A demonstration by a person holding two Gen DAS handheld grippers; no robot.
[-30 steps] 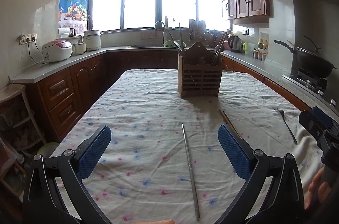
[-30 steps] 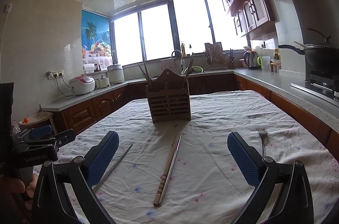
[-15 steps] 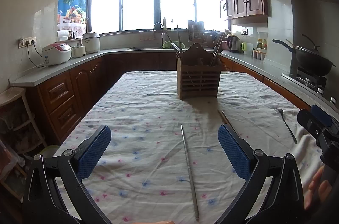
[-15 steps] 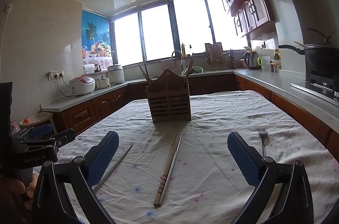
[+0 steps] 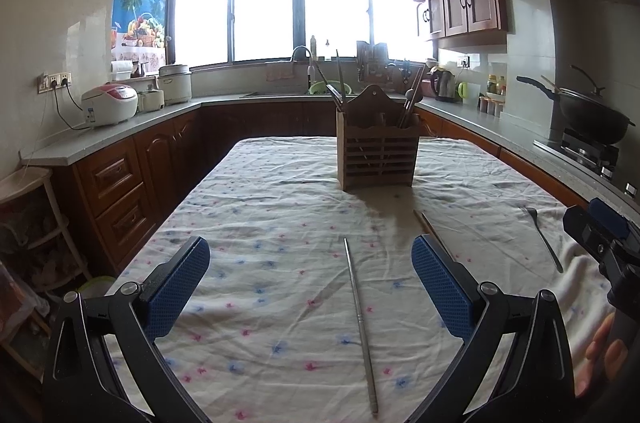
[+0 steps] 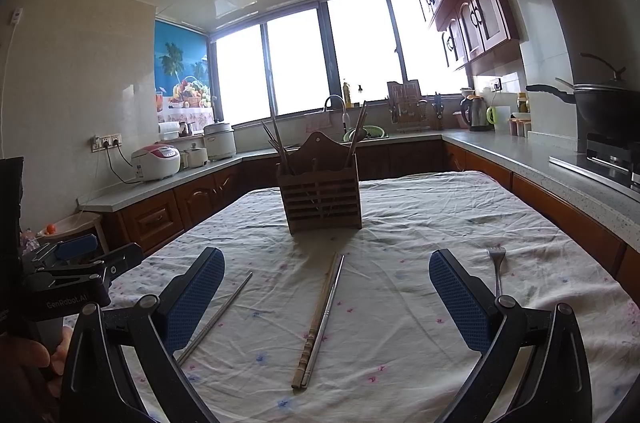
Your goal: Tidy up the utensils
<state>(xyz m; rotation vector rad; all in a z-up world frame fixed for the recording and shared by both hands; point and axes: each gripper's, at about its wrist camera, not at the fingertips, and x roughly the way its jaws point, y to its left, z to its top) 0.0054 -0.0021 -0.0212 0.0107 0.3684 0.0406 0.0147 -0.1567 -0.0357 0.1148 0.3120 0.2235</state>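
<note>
A wooden holder [image 5: 378, 151] stands upright on the table [image 5: 280, 191], which is covered with a white cloth with small flowers. Some chopsticks and other utensils already stand in the holder and lean out of its top.

The left gripper [image 5: 310, 283] hangs above the near part of the cloth, and its blue fingers [image 5: 178, 287] are spread wide with nothing between them. In front of the holder, on the near side, a metal chopstick [image 5: 360, 323] lies flat on the cloth, and in the left wrist view it is seen between the two fingers but lower than them.

The right gripper [image 6: 326, 299] is released too, its pads far from each other and empty. In front of the holder and a little to its right lies a pair [image 6: 320, 319], one wooden chopstick and one metal chopstick, side by side and touching. A fork [image 6: 497, 269] lies further to the right of the holder, near the right pad, with its prongs pointing to the far side.

A hand [image 5: 600, 351] holds the right gripper's handle at the edge of the left view.
</note>
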